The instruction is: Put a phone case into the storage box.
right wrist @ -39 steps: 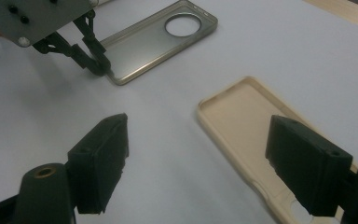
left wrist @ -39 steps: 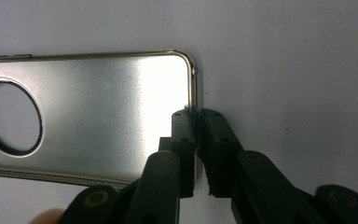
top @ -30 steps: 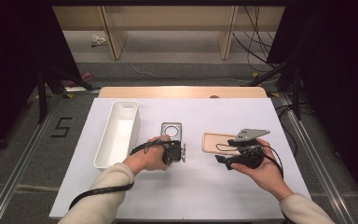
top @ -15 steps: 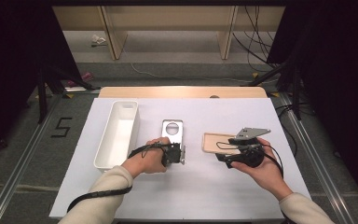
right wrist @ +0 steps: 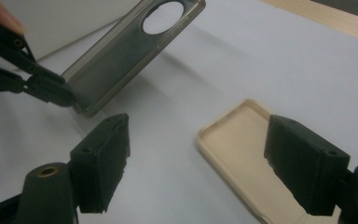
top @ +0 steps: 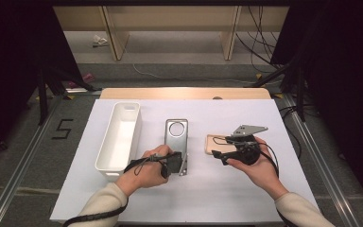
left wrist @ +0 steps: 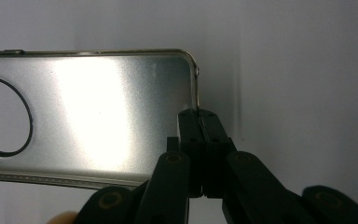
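My left claw (left wrist: pixel 199 122) is pinched tight on the near short edge of the silver phone case (left wrist: pixel 98 112), the rim caught between its two black tips with no gap left. In the right claw's view that end of the case has come up off the white table (top: pixel 264 189) since a second ago, when it lay flat; now it hangs tilted, the end with the round camera hole farther from me, and I cannot tell whether that far end still touches the table. So the grip has taken, and I judge the pick-up is under way rather than finished.

My right claw (right wrist: pixel 196 158) stands wide open with nothing in it, hovering low over the near end of the beige phone case (right wrist: pixel 242 154), which lies flat, hollow side up, just to the right of the silver case. That hand has barely shifted.

To the left of the silver case sits the long white bin (top: pixel 119 137), empty. I'd guess that is where the case is bound, so the lift needs to clear the bin's wall; held by one thin rim, the case could swing or slip.
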The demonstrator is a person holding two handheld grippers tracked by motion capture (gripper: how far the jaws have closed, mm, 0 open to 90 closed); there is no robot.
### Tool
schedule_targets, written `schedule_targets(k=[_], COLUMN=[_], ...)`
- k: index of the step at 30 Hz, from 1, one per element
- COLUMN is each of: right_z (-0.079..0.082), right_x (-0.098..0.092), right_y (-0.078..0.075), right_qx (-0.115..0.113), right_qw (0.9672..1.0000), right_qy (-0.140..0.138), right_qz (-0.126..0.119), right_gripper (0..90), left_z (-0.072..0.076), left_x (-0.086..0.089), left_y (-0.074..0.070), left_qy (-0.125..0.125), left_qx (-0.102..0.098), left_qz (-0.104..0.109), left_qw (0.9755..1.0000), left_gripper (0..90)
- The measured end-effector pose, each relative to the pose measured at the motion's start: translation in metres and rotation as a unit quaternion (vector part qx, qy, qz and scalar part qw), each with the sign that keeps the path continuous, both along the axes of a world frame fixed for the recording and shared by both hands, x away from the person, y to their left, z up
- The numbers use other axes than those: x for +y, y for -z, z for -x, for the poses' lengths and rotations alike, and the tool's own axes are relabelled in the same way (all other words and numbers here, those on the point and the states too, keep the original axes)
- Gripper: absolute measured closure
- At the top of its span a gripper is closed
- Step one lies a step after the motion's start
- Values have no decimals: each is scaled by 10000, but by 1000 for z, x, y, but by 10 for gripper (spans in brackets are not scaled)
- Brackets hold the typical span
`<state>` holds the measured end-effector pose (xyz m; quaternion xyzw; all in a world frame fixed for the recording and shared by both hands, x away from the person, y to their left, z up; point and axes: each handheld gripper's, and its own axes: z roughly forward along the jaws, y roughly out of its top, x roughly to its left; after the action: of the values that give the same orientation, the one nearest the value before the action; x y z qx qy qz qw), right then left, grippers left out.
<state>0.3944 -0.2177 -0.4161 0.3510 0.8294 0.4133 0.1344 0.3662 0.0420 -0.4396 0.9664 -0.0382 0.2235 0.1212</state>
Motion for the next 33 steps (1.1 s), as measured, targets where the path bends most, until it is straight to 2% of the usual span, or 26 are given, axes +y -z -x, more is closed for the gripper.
schedule_targets(k=[7,8,9,10,12,13,14,15,18,23,26,27,28,31,32,33], right_z=[-13,-15,-17,-21,-29,-29,-30,-33,-39,-44,-46,-47,-47,-50,-50,-50], right_x=[17,21,23,27,36,36,38,41,50,56,58,58,58,59,59,59], right_y=[-3,-3,-4,-5,-5,-5,-5,-4,-2,1,3,3,4,5,5,5], right_qx=[156,171,201,221,295,295,301,318,483,656,786,831,884,999,1036,1036], right_qw=[9995,9993,9991,9989,9984,9984,9984,9983,9972,9958,9944,9938,9931,9912,9902,9902], right_qy=[33,31,42,25,14,14,13,-13,-33,-61,-58,-59,-59,-43,-43,-43], right_qz=[-281,-320,-358,-404,-492,-492,-488,-491,-578,-639,-706,-730,-762,-870,-935,-935], right_gripper=[237,240,242,249,273,273,279,293,307,329,375,397,416,505,570,570], left_z=[22,23,27,30,33,35,37,37,40,41,41,41,41,42,42,42], left_x=[0,-1,-2,-4,-6,-7,-9,-10,-14,-15,-15,-16,-16,-16,-16,-16], left_y=[-4,-6,-6,-7,-8,-9,-9,-9,-10,-10,-11,-11,-11,-12,-12,-11], left_qy=[54,163,97,171,259,269,274,327,374,383,440,418,440,456,451,450], left_qx=[-119,-196,-111,-192,-190,-222,-169,-238,-178,-224,-287,-208,-269,-273,-228,-256], left_qz=[73,7,63,50,47,50,29,34,53,110,95,80,114,122,111,127], left_qw=[9999,9997,9999,9997,9995,9994,9995,9992,9991,9990,9986,9989,9986,9985,9987,9986], left_gripper=[889,889,889,889,889,889,889,889,890,890,890,890,890,890,890,890])
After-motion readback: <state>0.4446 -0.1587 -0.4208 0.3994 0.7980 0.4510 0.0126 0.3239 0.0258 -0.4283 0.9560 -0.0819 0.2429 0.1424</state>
